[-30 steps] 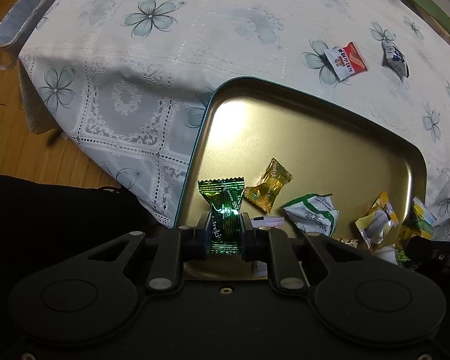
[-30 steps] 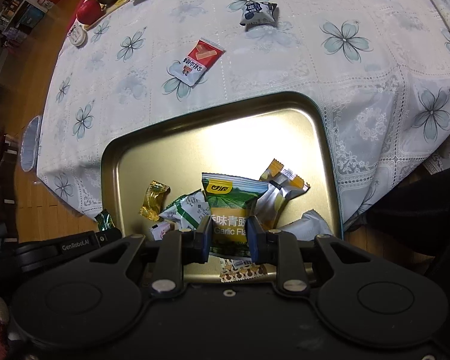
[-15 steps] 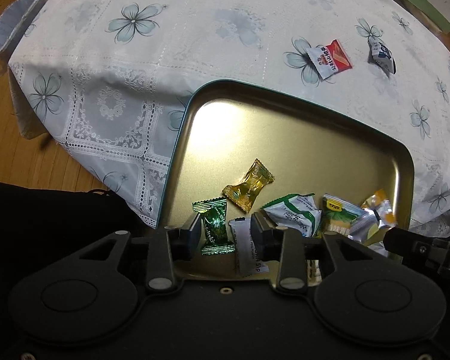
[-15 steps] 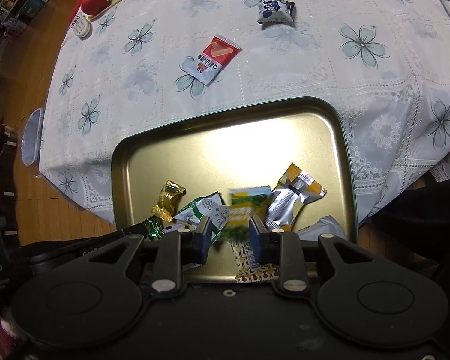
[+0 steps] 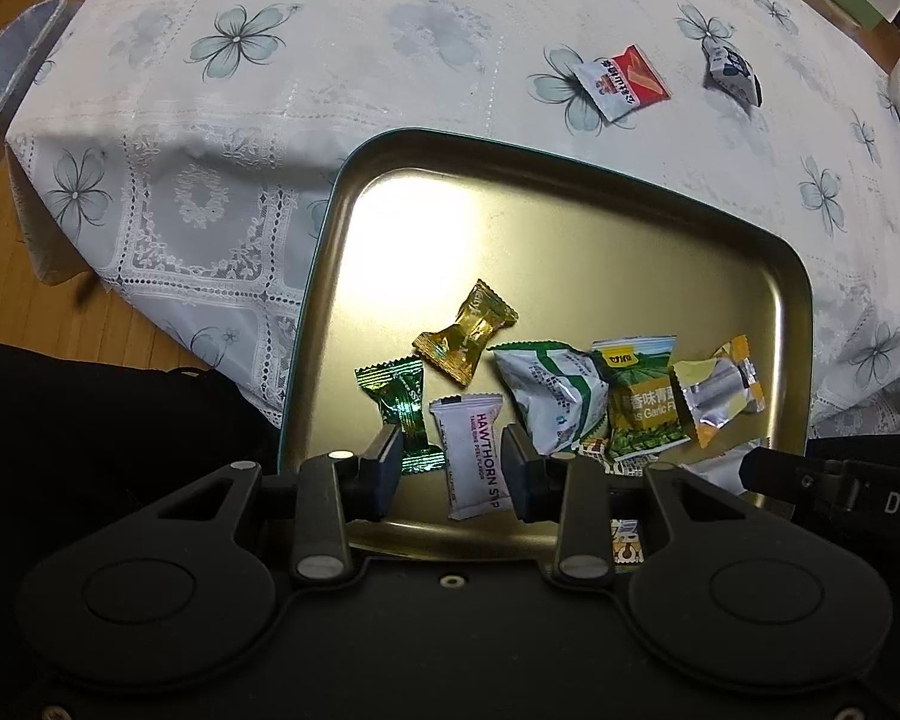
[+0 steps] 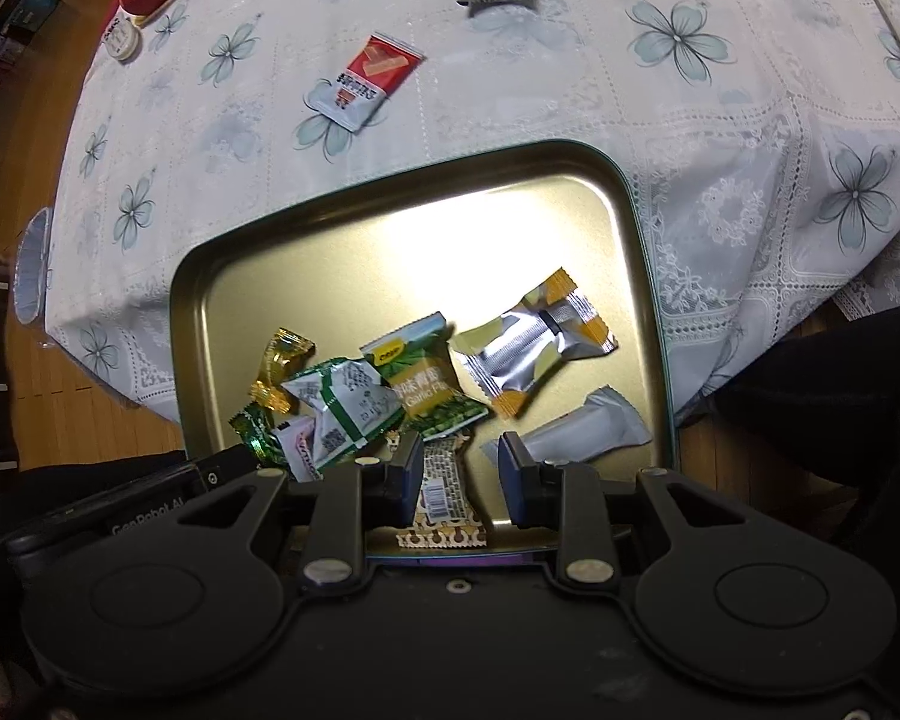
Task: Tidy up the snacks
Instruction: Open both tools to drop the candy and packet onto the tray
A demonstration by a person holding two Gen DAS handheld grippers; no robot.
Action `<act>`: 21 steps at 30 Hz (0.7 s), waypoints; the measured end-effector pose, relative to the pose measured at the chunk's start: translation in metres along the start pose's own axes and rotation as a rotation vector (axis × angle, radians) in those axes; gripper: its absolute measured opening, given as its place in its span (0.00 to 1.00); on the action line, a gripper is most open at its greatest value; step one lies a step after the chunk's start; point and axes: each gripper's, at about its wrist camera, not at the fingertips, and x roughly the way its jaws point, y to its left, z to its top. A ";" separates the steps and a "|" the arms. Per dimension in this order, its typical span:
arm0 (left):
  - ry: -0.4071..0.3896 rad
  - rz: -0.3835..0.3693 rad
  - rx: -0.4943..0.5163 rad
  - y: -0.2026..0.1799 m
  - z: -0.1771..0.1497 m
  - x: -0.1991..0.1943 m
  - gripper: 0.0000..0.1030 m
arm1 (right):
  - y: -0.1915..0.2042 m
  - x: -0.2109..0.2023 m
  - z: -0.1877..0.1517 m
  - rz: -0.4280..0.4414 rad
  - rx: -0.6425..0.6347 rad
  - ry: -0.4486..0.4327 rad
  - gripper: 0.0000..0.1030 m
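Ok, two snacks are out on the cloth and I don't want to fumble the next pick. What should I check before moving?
1. Left tongs empty: ok. The jaws have just been opening; the hawthorn strip seen between them lies loose in the tray, with the green candy beside it.
2. Right tongs empty: ok. The jaws stand apart and the garlic pea packet lies in the tray.
3. Red packet free: ok, flat on the tablecloth beyond the tray.
4. Blue-white packet free: ok, alone on the cloth.
5. Room in tray: ok, far half bare.
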 end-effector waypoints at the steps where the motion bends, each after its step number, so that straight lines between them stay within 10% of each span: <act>1: 0.001 0.002 0.006 -0.001 0.000 0.000 0.44 | -0.001 0.001 0.000 -0.004 0.000 0.003 0.30; 21: 0.012 0.013 0.082 -0.025 0.015 0.000 0.44 | -0.017 0.005 0.023 -0.040 0.016 0.024 0.30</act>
